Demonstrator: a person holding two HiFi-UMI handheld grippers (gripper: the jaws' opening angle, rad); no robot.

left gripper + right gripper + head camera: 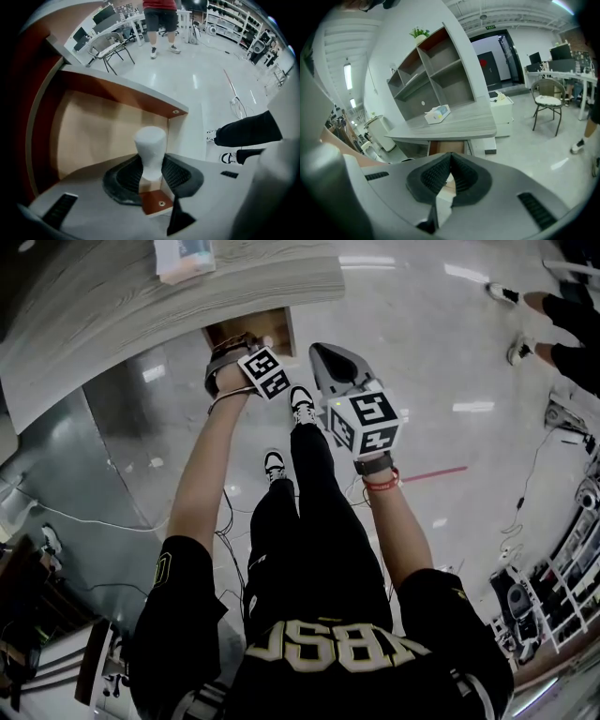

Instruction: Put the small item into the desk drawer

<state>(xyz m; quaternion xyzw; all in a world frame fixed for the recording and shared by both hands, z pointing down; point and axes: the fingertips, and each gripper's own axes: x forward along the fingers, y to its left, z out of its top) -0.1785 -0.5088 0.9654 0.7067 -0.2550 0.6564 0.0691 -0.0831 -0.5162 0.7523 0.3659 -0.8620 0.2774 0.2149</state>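
Observation:
The small item [150, 149] is a white, mushroom-shaped piece standing upright between the black pads of my left gripper [151, 165], which is shut on it. That gripper [232, 360] hangs over the open desk drawer [265, 326]. The drawer's pale wood bottom [89, 136] lies just behind the item, and a red-brown corner [157, 203] sits below the jaws. My right gripper [337, 369] floats to the right of the drawer above the floor. Its jaws [450, 165] are shut with nothing between them. It looks towards the grey desk [459, 125].
A tissue box [437, 113] lies on the desk [112, 296], with a shelf unit [436, 75] behind it. My own legs and shoes [302, 407] are below the grippers. A person [160, 21] and chairs [110, 47] stand farther off, and cables [236, 101] cross the floor.

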